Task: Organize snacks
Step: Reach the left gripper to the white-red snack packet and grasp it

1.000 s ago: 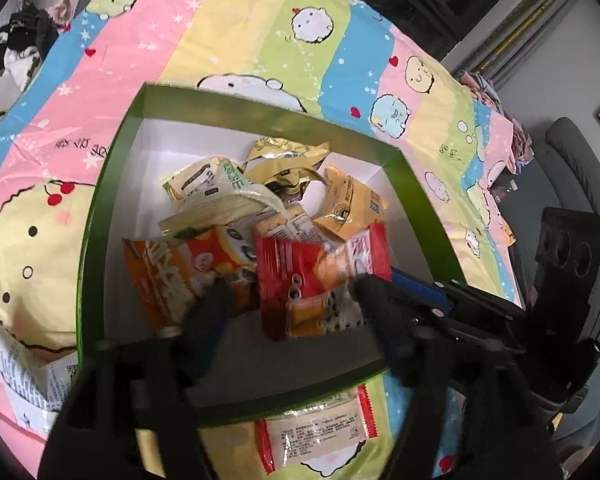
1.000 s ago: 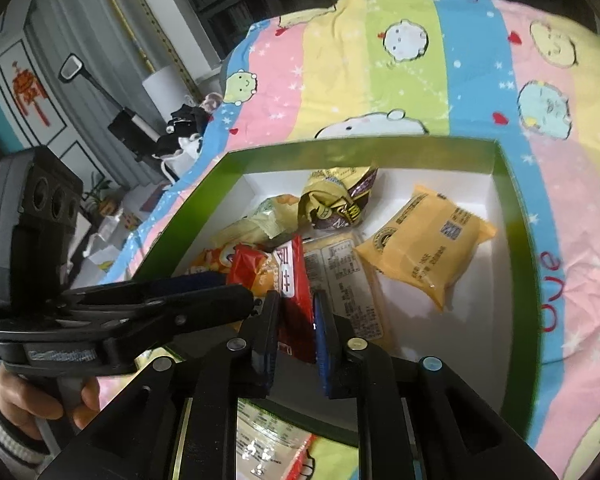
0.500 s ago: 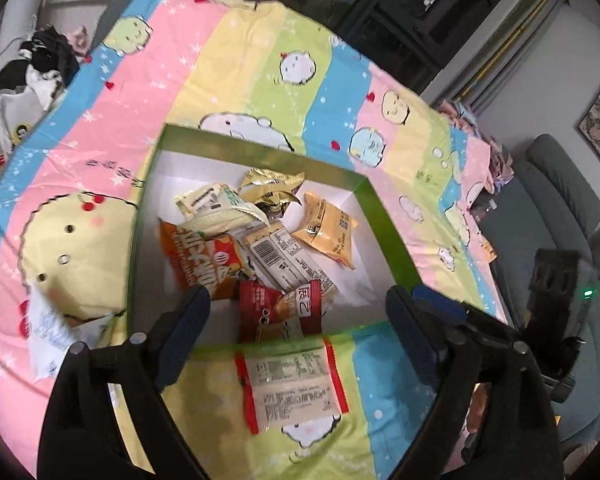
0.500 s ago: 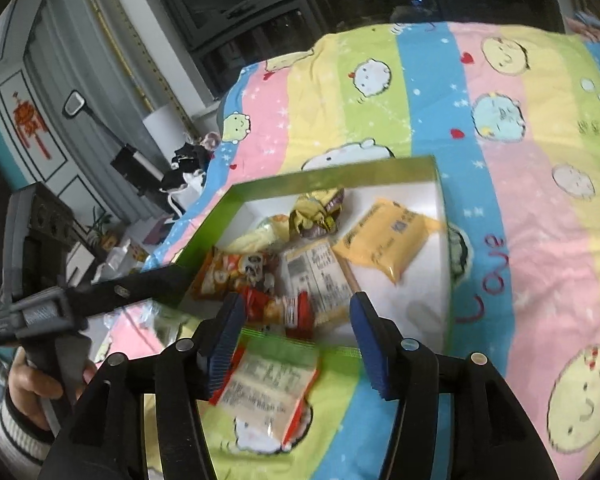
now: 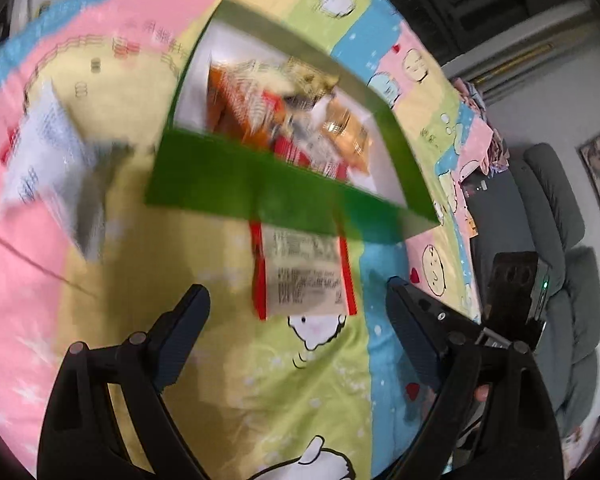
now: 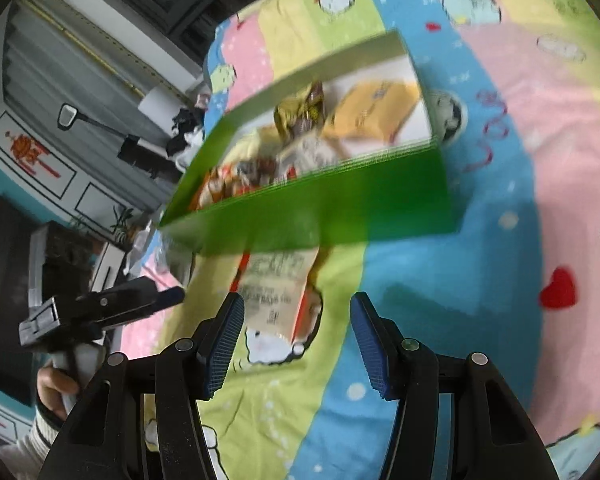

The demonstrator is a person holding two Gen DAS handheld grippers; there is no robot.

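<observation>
Since a second ago, when the right gripper (image 6: pixel 296 340) pinched a red snack over the green box (image 5: pixel 260 188), both tools have backed out to the box's near side. That snack now lies inside the box with the other packets. Both the right and left gripper (image 5: pixel 296 320) stand released, holding nothing. Red-edged packet (image 5: pixel 304 276) lies on the striped bedspread (image 5: pixel 308 392), tucked against the box's near wall, likely next; white packet (image 5: pixel 44 148) left of the box also waits.
</observation>
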